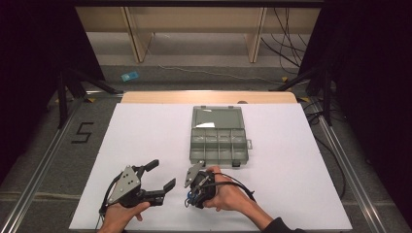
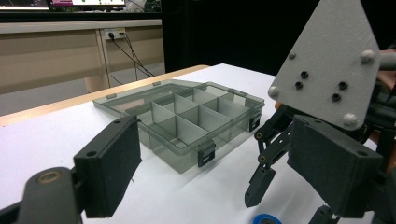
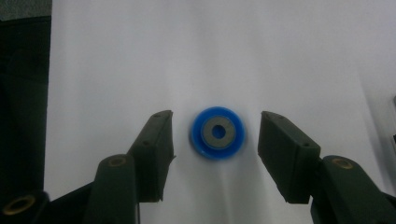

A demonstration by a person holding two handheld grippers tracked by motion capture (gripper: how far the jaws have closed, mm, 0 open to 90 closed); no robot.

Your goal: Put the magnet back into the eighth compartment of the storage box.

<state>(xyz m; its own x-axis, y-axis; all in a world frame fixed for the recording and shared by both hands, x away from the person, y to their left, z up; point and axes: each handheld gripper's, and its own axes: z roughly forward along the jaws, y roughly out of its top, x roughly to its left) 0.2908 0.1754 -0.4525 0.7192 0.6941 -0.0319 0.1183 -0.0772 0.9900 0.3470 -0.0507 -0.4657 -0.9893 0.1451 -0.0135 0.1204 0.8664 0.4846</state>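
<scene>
On the white table top [image 1: 145, 126], the right gripper [image 3: 215, 140] points straight down over a small blue disc with a grey ring in its middle [image 3: 217, 132]. The disc lies flat on the table between the 2 black jaws, with a gap of bare white surface on either side, so the pads are not pressing on it and the claw is released around it, not yet grasping. In the high view this gripper [image 1: 197, 187] sits near the front edge of the table, a little right of centre, with the person's right hand [image 1: 228, 194] wrapped around its body and its cable looping off to the right.

The left gripper [image 1: 158, 177] rests to the left of it, also near the front edge, held by the left hand [image 1: 121, 216]. Its jaws stand wide apart and hold nothing, pointing toward the right and far side. From the left gripper view, the blue disc [image 2: 265, 219] just peeks in at the bottom edge, under the other gripper's jaw tips.

Farther back, near the table's centre, a grey translucent compartment box [image 1: 218, 138] lies open, its lid folded back toward the far side. The box has 2 rows of small compartments, with black latches on its near wall.
</scene>
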